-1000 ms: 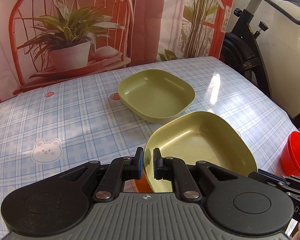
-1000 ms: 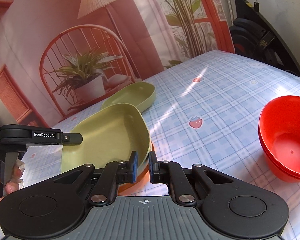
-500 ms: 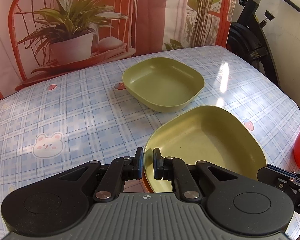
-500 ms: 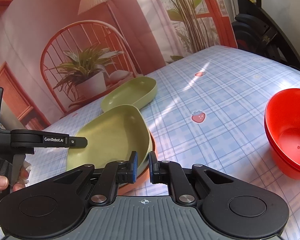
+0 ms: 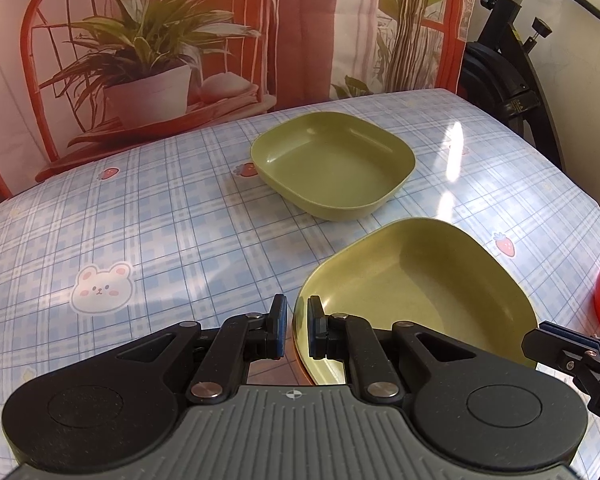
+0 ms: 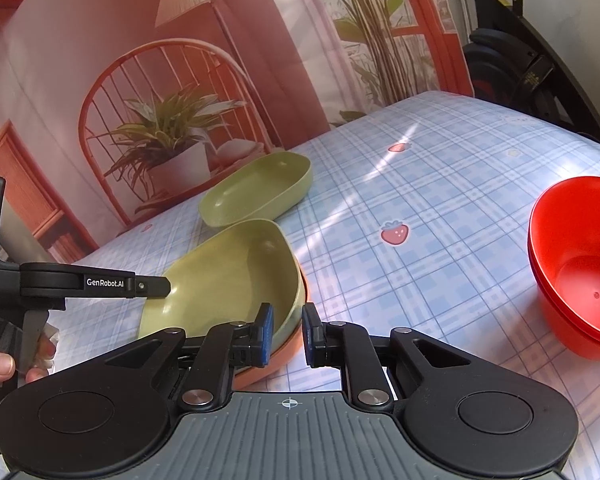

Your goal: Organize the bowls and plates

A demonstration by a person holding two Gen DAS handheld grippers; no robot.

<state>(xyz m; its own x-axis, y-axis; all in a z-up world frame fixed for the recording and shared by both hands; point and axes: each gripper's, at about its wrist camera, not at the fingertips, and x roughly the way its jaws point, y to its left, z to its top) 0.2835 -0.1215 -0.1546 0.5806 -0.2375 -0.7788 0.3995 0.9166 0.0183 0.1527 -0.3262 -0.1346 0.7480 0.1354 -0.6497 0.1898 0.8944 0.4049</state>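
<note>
Left gripper (image 5: 294, 330): jaws standing a narrow gap apart, straddling the near rim of the nearer green plate (image 5: 420, 296); whether the pads are pressing that rim cannot be told from the left wrist view, where a thin slit is showing on each side of the edge. Right gripper (image 6: 286, 334): jaws standing slightly wider apart, bracketing the opposite rim of the same plate (image 6: 228, 280) together with the edge of an orange plate (image 6: 276, 364) lying directly beneath it; contact is likewise uncertain, since the left pad is sitting inside the green rim and the right pad outside the orange edge with a gap showing. The nearer green plate is sitting stacked on the orange plate on the bench (image 5: 160, 220), which is wearing a blue plaid cloth printed with strawberries and a bear. A second green plate (image 5: 332, 168) is resting alone farther back on the bench, near the first but not touching it. Red bowls (image 6: 580, 264), nested as a stack, are standing at the right side of the bench, well apart from the plates. A printed backdrop (image 6: 180, 80) showing a chair and potted plant is hanging behind the bench, and a black exercise bike (image 5: 512, 80) is standing beside it.
</note>
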